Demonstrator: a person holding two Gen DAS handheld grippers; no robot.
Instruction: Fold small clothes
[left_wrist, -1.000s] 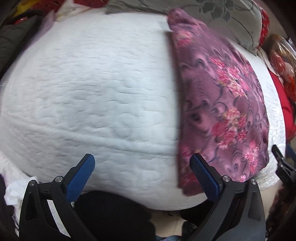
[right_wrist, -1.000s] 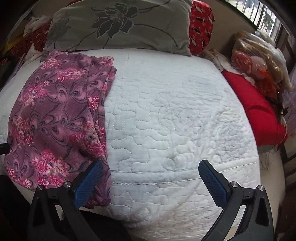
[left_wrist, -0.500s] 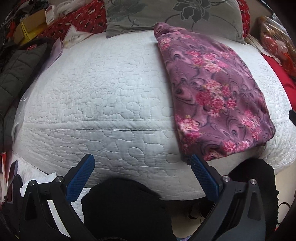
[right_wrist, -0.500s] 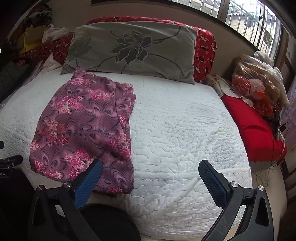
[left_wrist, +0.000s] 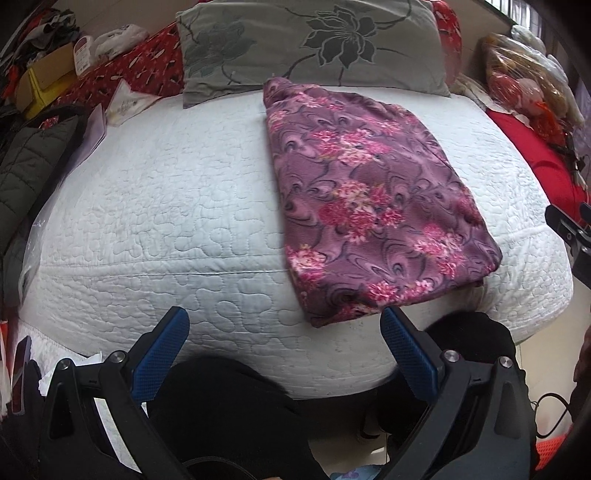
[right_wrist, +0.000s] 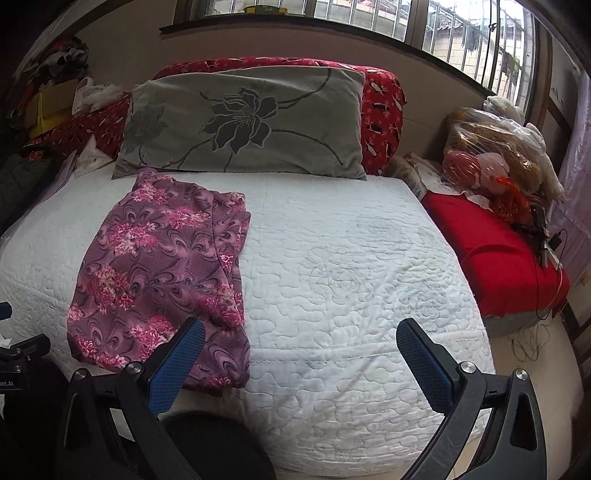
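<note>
One folded garment (left_wrist: 369, 206), lengthwise toward pillow (left_wrist: 314, 48)

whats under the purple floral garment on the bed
The purple floral garment lies folded flat on the white quilted bedcover, which shows all around it. Whatever sits directly beneath the cloth is covered; its near edge overhangs the bed's front.

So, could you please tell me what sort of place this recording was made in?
Most likely a home bedroom: a bed with a white quilted cover, a grey flowered pillow at its head, and a barred window behind.
</note>
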